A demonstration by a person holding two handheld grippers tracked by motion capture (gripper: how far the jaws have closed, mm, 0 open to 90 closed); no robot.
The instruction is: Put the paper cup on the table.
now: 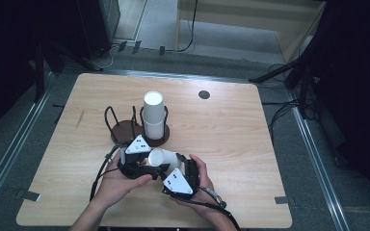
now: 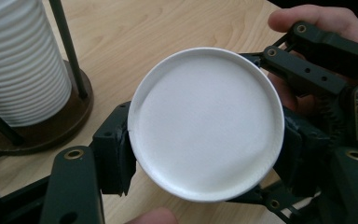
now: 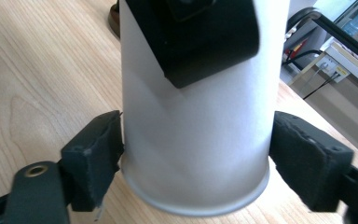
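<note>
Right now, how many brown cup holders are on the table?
2. One holder stands empty at the left; the other holder, right beside it, carries the cup stack. The grippers' cup lies in front of them and may hide little.

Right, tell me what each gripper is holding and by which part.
Both hold one white paper cup, lying on its side. The left gripper clamps its closed bottom end; the right gripper has a jaw on each side of the wall near the rim.

both hand-held grippers (image 1: 155,169) seemingly grip a white cup (image 1: 163,158) on its side.
</note>
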